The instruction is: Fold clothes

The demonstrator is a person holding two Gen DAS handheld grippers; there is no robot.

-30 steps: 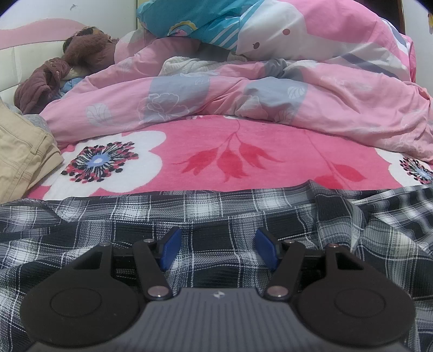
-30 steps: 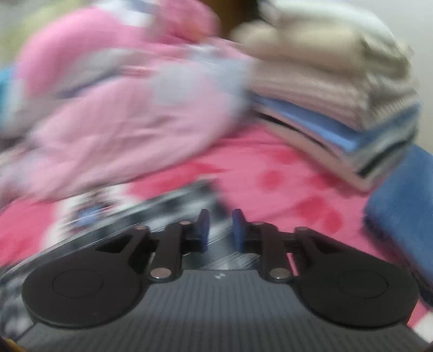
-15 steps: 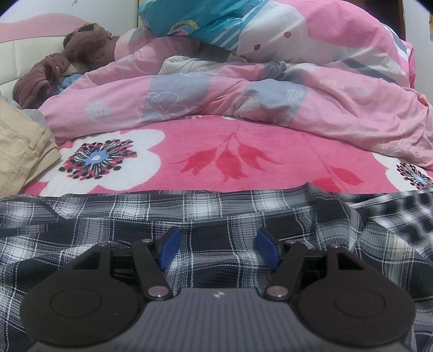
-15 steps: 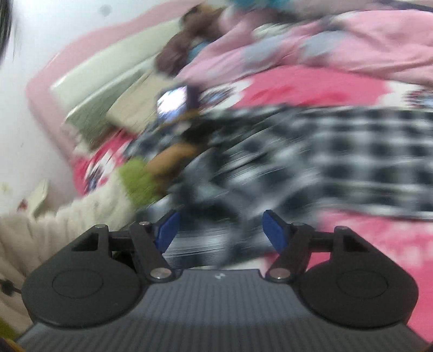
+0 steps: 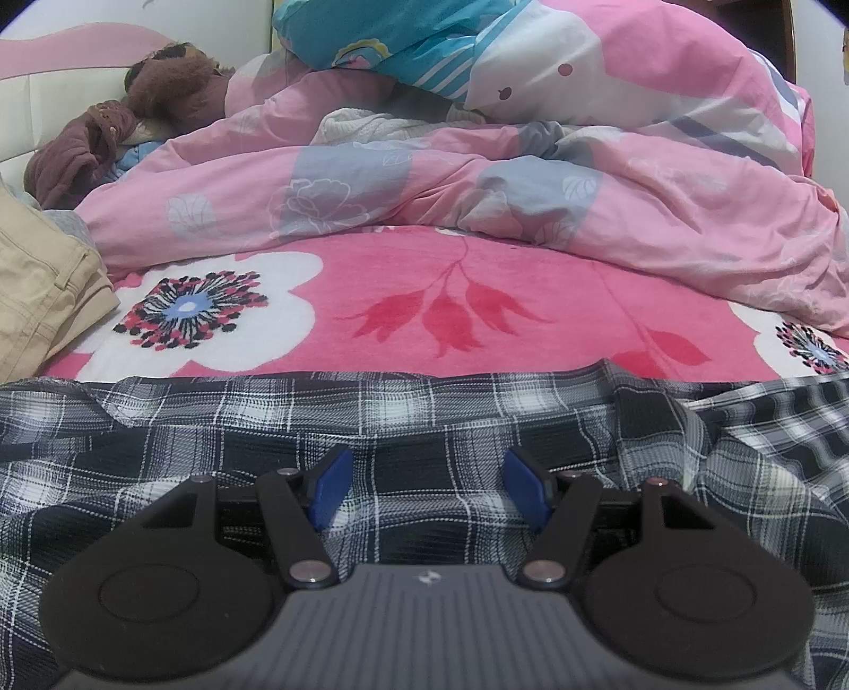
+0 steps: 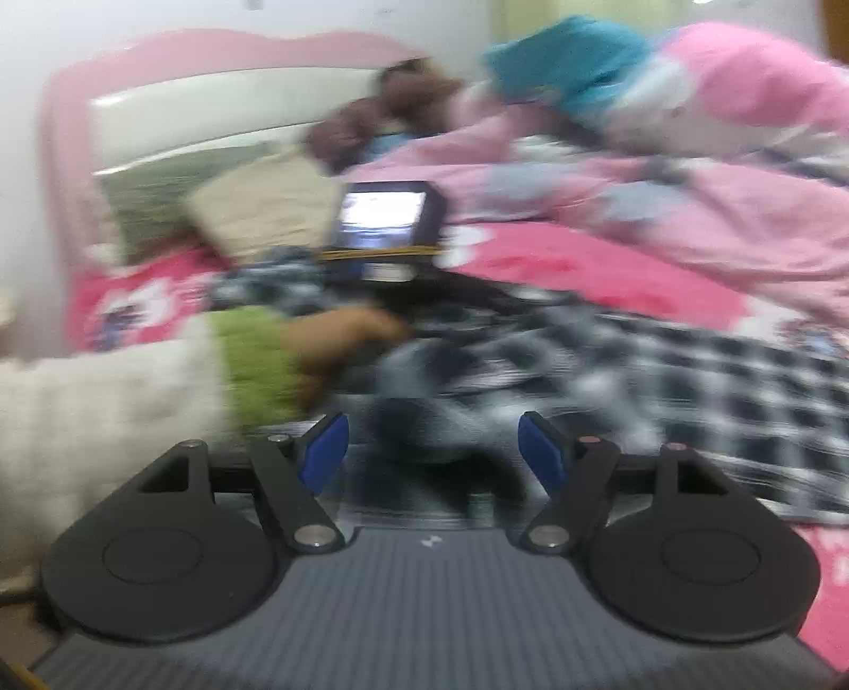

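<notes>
A black-and-white plaid shirt [image 5: 424,424] lies spread and wrinkled across the pink flowered bedspread [image 5: 451,286]. My left gripper [image 5: 427,485] is open and empty, low over the shirt near its far edge. My right gripper [image 6: 432,451] is open and empty, above the near part of the same shirt [image 6: 663,371]; this view is blurred by motion. The person's left hand [image 6: 339,339], in a green cuff and white sleeve, holds the left gripper's handle with its lit screen [image 6: 384,212].
A rumpled pink duvet [image 5: 530,175] fills the far side of the bed, with a blue-and-white pillow [image 5: 477,48] on top. Folded beige trousers [image 5: 37,297] lie at the left. A brown plush toy [image 5: 132,117] rests against the headboard [image 6: 212,122].
My right gripper swung left from the stack of folded clothes toward the shirt and opened. My left gripper stayed open and dipped slightly over the shirt.
</notes>
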